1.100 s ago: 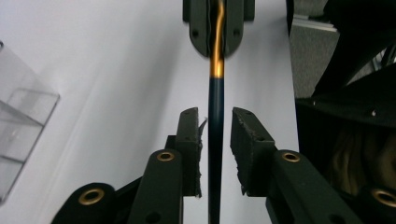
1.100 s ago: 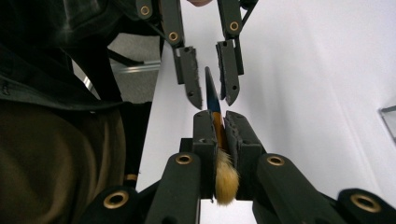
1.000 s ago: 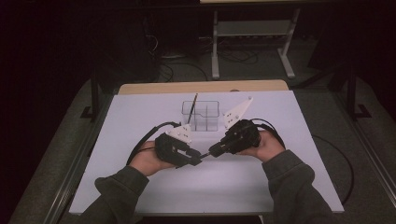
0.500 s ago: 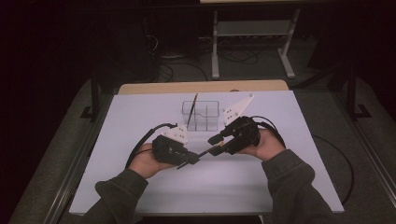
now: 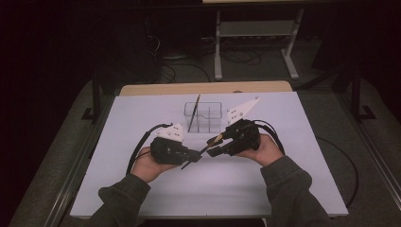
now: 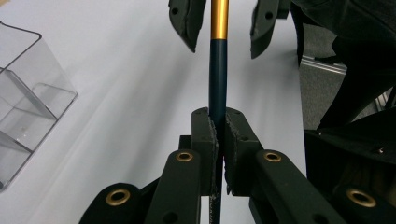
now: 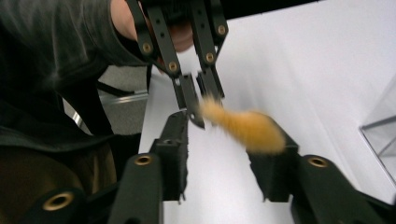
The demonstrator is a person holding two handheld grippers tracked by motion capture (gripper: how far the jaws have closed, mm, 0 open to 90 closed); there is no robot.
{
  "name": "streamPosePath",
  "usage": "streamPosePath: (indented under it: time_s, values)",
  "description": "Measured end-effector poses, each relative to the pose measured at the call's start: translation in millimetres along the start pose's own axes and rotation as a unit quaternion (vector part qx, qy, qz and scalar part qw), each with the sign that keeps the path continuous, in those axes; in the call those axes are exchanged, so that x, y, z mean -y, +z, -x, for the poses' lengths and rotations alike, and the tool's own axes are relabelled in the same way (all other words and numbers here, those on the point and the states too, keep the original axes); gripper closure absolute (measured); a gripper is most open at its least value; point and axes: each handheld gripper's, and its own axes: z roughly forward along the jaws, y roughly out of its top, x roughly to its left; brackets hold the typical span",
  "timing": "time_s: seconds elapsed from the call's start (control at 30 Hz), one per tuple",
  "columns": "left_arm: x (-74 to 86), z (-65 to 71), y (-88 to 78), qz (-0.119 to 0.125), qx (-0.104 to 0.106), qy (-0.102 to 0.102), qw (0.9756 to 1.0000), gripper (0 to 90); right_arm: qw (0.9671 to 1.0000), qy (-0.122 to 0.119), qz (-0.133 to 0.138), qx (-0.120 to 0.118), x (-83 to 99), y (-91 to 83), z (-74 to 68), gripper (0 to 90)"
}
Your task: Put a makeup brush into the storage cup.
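Note:
A make-up brush [image 5: 204,149] with a dark blue handle [image 6: 217,79], gold ferrule and orange bristles [image 7: 247,128] hangs level above the white table between both hands. My left gripper [image 5: 193,158] [image 6: 218,119] is shut on the handle. My right gripper [image 5: 215,145] [image 7: 229,135] faces it, and its jaws stand apart on either side of the ferrule and bristles. Those jaws have just been closing, with the brush tip between them and gaps still showing. The left gripper view shows the right gripper [image 6: 223,44] clear of the ferrule.
A clear plastic organizer [image 5: 203,116] [image 6: 28,102] with several compartments stands just beyond the grippers, with a thin dark stick [image 5: 194,113] leaning in it. The white table [image 5: 142,189] ends in a wooden strip at the far edge. Cables trail from both grippers.
The right gripper's jaws have come off the brush and now stand apart around its tip. The left gripper has closed tight on the handle. Both hands have hardly shifted.

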Motion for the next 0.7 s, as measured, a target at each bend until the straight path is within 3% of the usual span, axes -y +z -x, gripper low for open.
streamPosePath:
  time_s: [0.17, 0.3, 0.5, 0.7]
  values:
    - [-0.3, 1.0, 3.0, 0.003, 0.002, 0.001, 1.0000, 83.9, 0.9998, -0.003, 0.015, -0.011, 0.4, -2.1, 3.2, 80.1]
    - [-0.5, -0.2, 4.0, 0.002, 0.012, 0.000, 0.9999, 83.1, 0.9994, -0.003, 0.022, -0.028, 0.0, -3.5, 3.5, 81.9]
    - [-0.6, 0.9, 7.2, -0.014, -0.005, -0.003, 0.9999, 72.3, 0.9997, -0.017, -0.007, -0.014, -4.2, -5.2, 1.0, 82.5]
    - [-2.6, 3.7, 10.3, -0.021, 0.001, 0.004, 0.9998, 76.7, 0.9993, -0.030, -0.023, -0.007, -11.1, -6.2, -3.6, 82.6]
